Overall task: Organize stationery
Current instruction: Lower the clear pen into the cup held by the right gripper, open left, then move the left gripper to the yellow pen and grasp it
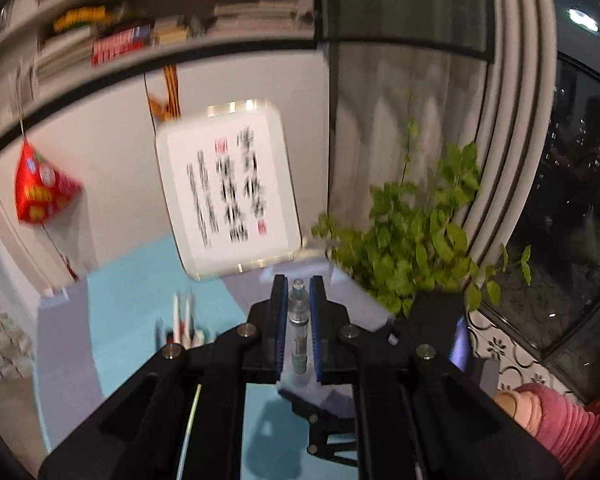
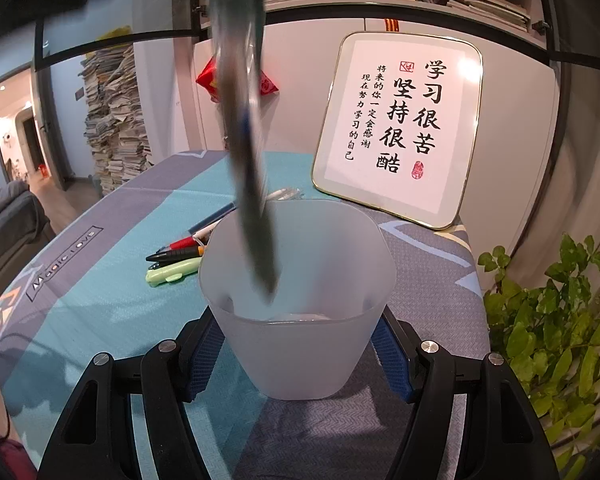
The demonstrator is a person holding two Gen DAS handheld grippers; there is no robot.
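My left gripper [image 1: 298,284] is shut on a clear-barrelled pen [image 1: 299,328] that lies along its fingers. In the right wrist view the same pen [image 2: 248,160] hangs blurred from above, its tip down inside a frosted white cup [image 2: 296,300]. My right gripper [image 2: 298,344] is shut on the cup, one blue pad on each side, and holds it on the tablecloth. Several loose pens [image 2: 180,256] lie on the cloth to the left of the cup, among them a light green one [image 2: 168,274]. The left wrist view is motion-blurred.
A framed calligraphy sign [image 2: 400,124] leans against the wall behind the cup. A green plant [image 2: 556,320] stands at the right table edge. A tall stack of papers [image 2: 116,120] is at the far left. The teal and grey tablecloth [image 2: 100,300] covers the table.
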